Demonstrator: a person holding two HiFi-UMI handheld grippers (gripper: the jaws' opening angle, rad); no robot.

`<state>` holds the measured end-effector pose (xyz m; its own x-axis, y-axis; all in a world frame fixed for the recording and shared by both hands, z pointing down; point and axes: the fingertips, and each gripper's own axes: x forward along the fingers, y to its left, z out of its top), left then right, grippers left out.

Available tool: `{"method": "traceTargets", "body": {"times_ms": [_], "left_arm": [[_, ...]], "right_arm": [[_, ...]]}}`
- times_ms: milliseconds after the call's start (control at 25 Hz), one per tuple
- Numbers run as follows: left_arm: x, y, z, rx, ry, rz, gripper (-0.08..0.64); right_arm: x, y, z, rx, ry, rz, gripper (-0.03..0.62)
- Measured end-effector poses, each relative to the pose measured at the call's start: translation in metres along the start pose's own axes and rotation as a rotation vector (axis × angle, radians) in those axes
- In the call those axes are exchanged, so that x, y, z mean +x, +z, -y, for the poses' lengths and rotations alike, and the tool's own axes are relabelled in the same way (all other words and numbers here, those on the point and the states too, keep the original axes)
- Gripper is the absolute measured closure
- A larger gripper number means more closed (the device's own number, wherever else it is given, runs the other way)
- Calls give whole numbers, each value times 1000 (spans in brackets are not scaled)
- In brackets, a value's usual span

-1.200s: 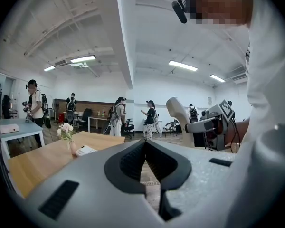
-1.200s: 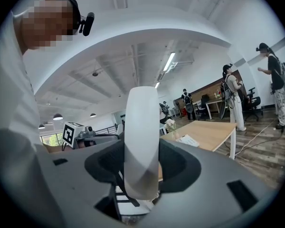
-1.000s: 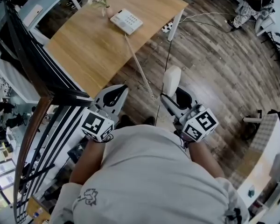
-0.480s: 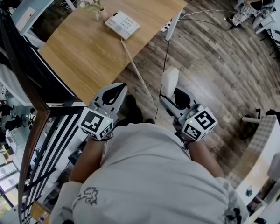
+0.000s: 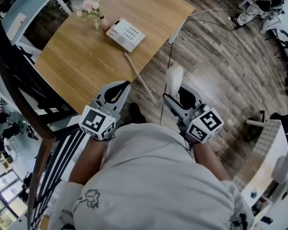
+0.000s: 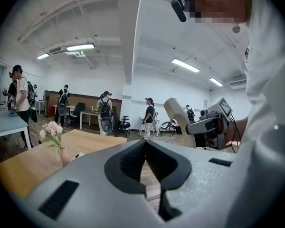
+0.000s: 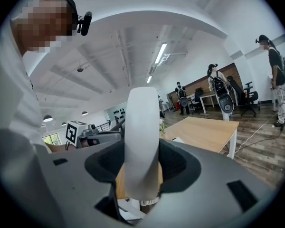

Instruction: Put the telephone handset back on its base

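Head view: the base [image 5: 126,34] on the bench [image 5: 77,56] has drawn closer as I approach. My right gripper [image 5: 173,98] pinches the handset [image 5: 174,79] upright, short of the bench's near edge. My left gripper [image 5: 117,87] is pressed together, empty. I judge placing comes next.

My right gripper [image 7: 143,172] grips the white handset [image 7: 142,132] upright between its jaws, with the wooden table [image 7: 206,133] just beyond it.
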<state>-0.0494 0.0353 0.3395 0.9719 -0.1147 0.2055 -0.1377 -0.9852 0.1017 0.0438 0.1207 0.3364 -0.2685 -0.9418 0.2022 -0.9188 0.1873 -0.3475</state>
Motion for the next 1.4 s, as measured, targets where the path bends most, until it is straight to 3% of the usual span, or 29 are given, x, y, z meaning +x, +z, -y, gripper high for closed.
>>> {"method": "traceTargets", "body": {"times_ms": [360,760,1080,1400], "left_arm": [[5,0,-77,-41,9,6,554],[2,1,-107,-55,40,7,554],[7,0,-115,-65,160,2,554],[42,12,-123,-90,320,9,554]], "right_arm": [[67,12,21,6,-20,-42,368],[97,25,36,-13,-7,-67,368],[119,34,59,-33,104,-81,368],[146,55,104,-48,269,-125,368]]}}
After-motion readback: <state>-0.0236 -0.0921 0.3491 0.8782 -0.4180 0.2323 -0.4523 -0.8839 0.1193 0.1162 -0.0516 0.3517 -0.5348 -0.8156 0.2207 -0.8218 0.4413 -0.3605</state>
